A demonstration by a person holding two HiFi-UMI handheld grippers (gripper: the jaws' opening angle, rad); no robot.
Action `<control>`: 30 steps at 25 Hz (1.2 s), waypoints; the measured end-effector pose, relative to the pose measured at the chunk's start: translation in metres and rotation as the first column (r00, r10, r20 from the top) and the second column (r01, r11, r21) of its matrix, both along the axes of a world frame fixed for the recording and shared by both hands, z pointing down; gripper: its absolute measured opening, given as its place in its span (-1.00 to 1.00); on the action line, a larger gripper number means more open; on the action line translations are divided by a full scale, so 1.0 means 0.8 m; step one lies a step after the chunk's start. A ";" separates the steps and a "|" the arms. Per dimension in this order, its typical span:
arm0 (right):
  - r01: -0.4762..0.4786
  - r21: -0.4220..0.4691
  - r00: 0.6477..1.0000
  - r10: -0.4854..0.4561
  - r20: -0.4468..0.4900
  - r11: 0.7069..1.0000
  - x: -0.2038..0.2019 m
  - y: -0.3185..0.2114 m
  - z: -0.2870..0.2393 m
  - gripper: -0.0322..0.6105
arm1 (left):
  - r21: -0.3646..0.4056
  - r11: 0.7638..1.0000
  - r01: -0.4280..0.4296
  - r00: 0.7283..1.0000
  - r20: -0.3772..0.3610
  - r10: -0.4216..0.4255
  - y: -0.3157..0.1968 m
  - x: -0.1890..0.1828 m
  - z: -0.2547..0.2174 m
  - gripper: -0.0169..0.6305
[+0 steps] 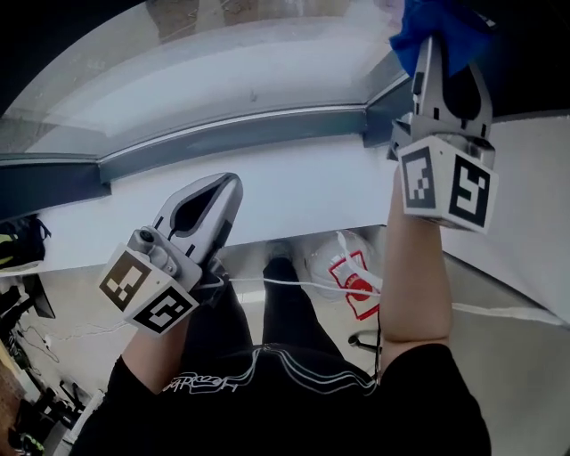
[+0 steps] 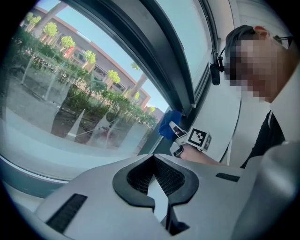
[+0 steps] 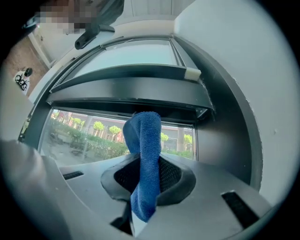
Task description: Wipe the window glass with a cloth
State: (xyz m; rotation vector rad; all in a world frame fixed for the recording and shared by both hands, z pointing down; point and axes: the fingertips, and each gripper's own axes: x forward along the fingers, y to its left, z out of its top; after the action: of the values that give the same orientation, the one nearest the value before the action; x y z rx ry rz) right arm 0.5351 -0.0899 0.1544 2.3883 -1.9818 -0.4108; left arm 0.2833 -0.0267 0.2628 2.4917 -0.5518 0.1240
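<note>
The window glass (image 1: 223, 80) runs across the top of the head view, and trees and buildings show through the window glass (image 2: 70, 93) in the left gripper view. My right gripper (image 1: 434, 44) is raised to the pane's right end, next to the dark frame corner, and is shut on a blue cloth (image 1: 436, 22). In the right gripper view the cloth (image 3: 145, 159) hangs folded between the jaws of the right gripper (image 3: 140, 201), in front of the glass (image 3: 89, 136). My left gripper (image 1: 227, 183) is held lower, over the white sill, shut with nothing in it (image 2: 159, 199).
A dark grey window frame (image 1: 232, 134) borders the glass above the white sill (image 1: 303, 191). Below, on the floor, lie a white bag with red print (image 1: 352, 272) and a white cable (image 1: 294, 285). A white side wall (image 1: 525, 205) stands at the right.
</note>
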 end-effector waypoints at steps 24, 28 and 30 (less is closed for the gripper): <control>0.564 -0.137 0.826 -0.558 0.081 0.815 -0.643 -0.074 0.119 -0.70 | 0.004 0.914 0.406 0.914 0.019 -0.406 -0.060 -0.507 0.031 -0.93; 0.602 -0.149 0.798 -0.600 0.065 0.785 -0.740 -0.088 0.135 -0.70 | 0.011 0.898 0.439 0.898 0.022 -0.439 -0.065 -0.589 0.037 -0.93; 0.617 -0.153 0.785 -0.616 0.059 0.772 -0.770 -0.094 0.139 -0.70 | 0.024 0.894 0.448 0.893 0.032 -0.448 -0.066 -0.611 0.035 -0.93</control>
State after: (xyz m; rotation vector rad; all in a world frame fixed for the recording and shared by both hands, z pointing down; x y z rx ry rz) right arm -0.0812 -0.1651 0.2654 1.5808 -2.6521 -0.2208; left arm -0.2052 -0.0794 0.2906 2.3109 -1.1300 -0.0163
